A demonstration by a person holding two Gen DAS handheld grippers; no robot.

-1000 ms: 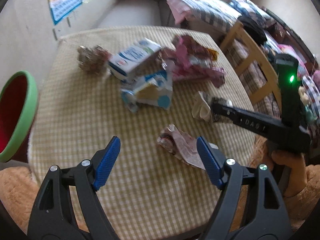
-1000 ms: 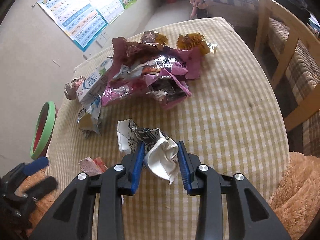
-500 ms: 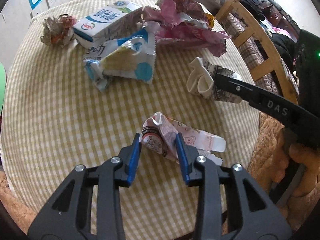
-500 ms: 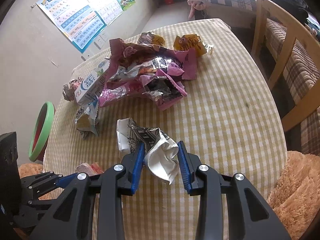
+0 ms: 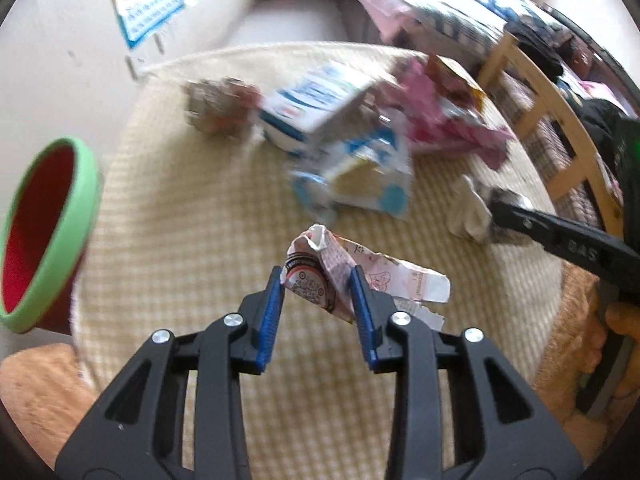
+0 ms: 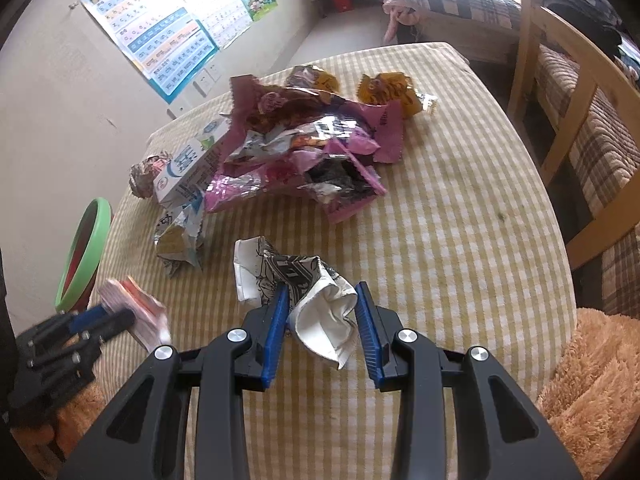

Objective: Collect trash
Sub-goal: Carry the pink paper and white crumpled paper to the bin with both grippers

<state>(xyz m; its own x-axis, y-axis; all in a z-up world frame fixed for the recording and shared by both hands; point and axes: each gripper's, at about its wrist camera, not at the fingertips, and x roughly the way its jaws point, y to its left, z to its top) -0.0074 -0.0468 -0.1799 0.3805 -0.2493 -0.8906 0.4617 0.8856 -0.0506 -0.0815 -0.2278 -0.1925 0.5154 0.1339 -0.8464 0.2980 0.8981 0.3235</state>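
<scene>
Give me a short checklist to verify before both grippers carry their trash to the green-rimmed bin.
1. Left gripper shut on the pink crumpled wrapper: ok.
2. Right gripper shut on the black-and-white crumpled paper: ok.
3. Pink wrapper's torn tail clear of the checked tablecloth: cannot tell.
4. Green-rimmed bin open, beside the table on the left: ok.
5. Room inside the bin: cannot tell, only the red inner wall shows.
6. Other trash, milk carton and pink foil bags, lies apart from both grips: ok.
</scene>
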